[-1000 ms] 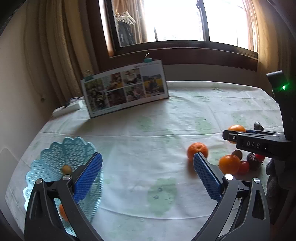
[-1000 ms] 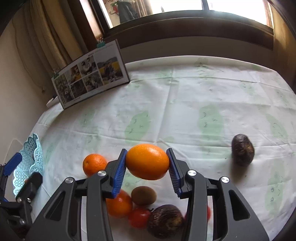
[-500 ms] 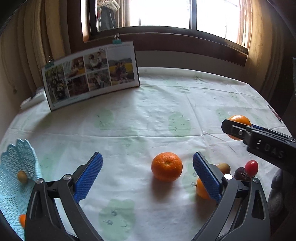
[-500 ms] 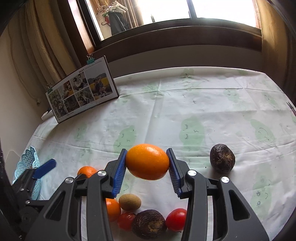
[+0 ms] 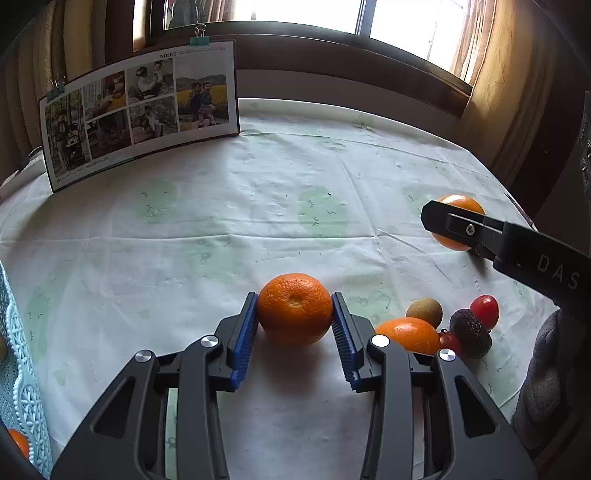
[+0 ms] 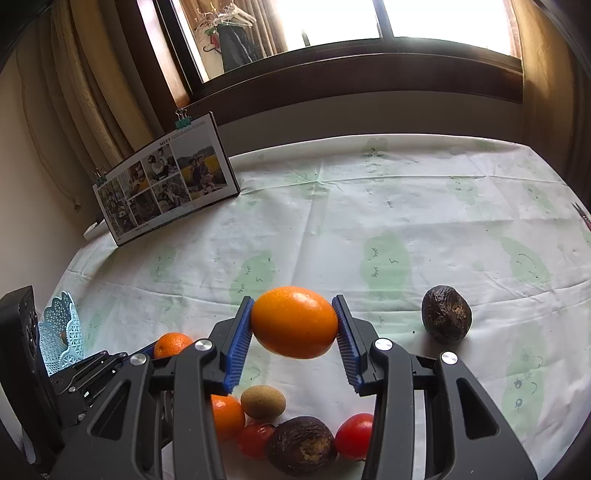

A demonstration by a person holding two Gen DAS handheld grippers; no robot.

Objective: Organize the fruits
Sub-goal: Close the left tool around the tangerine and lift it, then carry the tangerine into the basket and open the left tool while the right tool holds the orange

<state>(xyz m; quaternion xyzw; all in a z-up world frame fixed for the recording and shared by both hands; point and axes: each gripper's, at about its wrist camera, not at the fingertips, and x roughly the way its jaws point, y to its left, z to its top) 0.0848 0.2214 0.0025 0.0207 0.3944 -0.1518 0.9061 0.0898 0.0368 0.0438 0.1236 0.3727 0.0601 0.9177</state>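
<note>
The left gripper (image 5: 294, 317) has its blue pads closed against both sides of a round, dimpled mandarin (image 5: 294, 308) that sits low over the pale green-printed tablecloth (image 5: 221, 229), its shadow directly beneath; whether it rests on the cloth or is just off it cannot be told. The right gripper (image 6: 294, 325) clamps a smooth oval orange (image 6: 294, 322) between its pads and holds it clear above the cloth, to the right of and farther off than the left gripper, where the left wrist view shows it from the side. Below and between the two grippers lies a small cluster of fruit: another orange (image 6: 226, 416), a brown kiwi (image 6: 263, 401) touching it, two red tomatoes (image 6: 255, 439) (image 6: 354, 435) and a wrinkled dark passion fruit (image 6: 301, 445) between them. A second passion fruit (image 6: 446, 314) sits alone to the right, well apart from the cluster. At the near left edge stands a light blue lattice basket (image 5: 16, 387), with a bit of orange fruit showing at its bottom. A photo collage board (image 5: 140, 110), held by binder clips, stands tilted at the far left of the table, below the window (image 6: 332, 22) and curtains (image 6: 88, 92).
</note>
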